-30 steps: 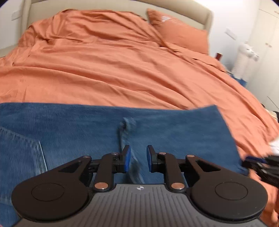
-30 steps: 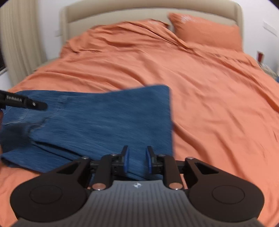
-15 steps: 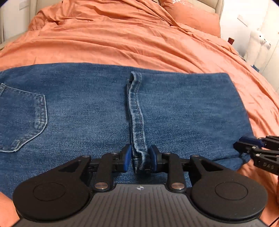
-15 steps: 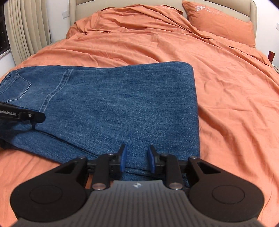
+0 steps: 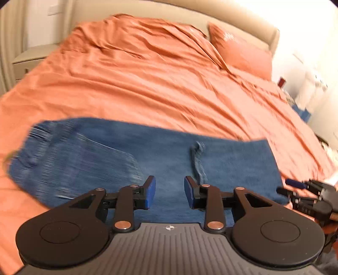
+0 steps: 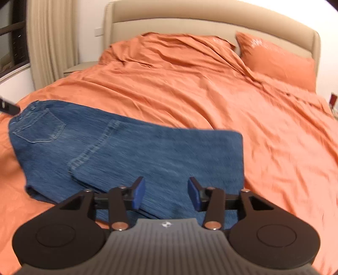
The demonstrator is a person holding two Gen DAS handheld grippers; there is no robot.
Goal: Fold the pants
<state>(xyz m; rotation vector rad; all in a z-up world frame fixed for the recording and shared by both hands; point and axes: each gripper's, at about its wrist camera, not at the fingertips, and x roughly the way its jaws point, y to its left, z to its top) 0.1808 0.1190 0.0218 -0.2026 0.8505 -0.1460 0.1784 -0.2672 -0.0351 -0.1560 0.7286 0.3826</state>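
Note:
Blue jeans (image 5: 164, 154) lie folded flat on the orange bedcover (image 5: 169, 84), back pocket to the left. My left gripper (image 5: 170, 192) hovers above their near edge; its jaws are opening and nothing is between the blue pads. My right gripper (image 6: 166, 194) hangs over the jeans (image 6: 147, 152) near their right end, jaws also opening and empty. In the left wrist view the right gripper (image 5: 288, 187) shows at the jeans' right corner, off the cloth. One black finger (image 6: 9, 107) of the left gripper shows at the left edge of the right wrist view.
The orange bedcover (image 6: 221, 95) stretches wrinkled to a beige headboard (image 6: 211, 19), with an orange pillow (image 6: 278, 61) at the back right. A nightstand (image 6: 80, 67) and a curtain (image 6: 50, 42) stand to the left. White furniture (image 5: 312, 84) is on the right.
Half a second ago both grippers had the jeans' near edge between their pads. Both have let go, lifted and pulled back, with the jaws now wider. The jeans stay flat.

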